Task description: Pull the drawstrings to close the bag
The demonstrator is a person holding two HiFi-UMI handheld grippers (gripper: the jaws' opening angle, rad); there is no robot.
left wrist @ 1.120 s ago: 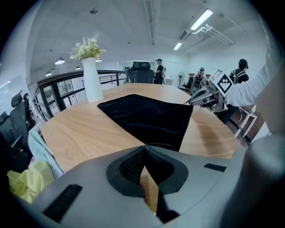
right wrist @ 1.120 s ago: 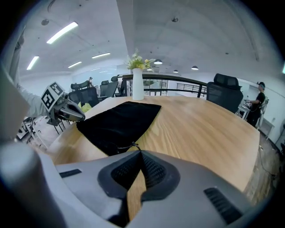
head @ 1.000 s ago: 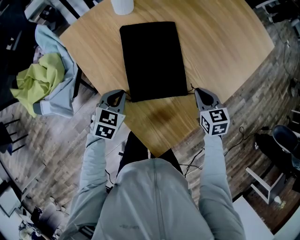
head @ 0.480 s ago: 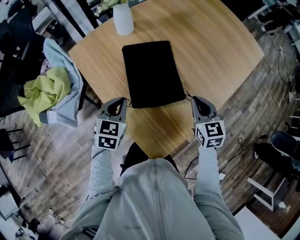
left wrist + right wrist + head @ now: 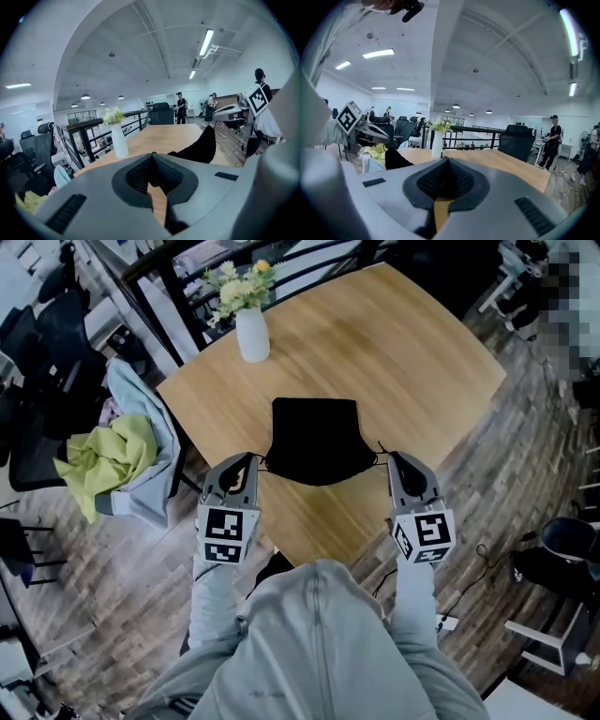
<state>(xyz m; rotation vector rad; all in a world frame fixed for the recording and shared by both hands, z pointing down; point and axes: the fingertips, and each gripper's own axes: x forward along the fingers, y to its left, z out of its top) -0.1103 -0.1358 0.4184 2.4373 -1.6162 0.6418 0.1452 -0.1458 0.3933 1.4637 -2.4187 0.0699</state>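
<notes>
Two pinches carry it: your left gripper (image 5: 247, 461) and right gripper (image 5: 395, 459) are clamped tight on the drawstrings (image 5: 382, 453), the bag (image 5: 317, 442) slung between them. Pull unevenly and a thin cord may slip free, dropping that side.

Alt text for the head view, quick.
The left gripper and right gripper, both shut, each pinch a drawstring of the black bag, holding it raised between them over the wooden table. A white vase stands beyond.
</notes>
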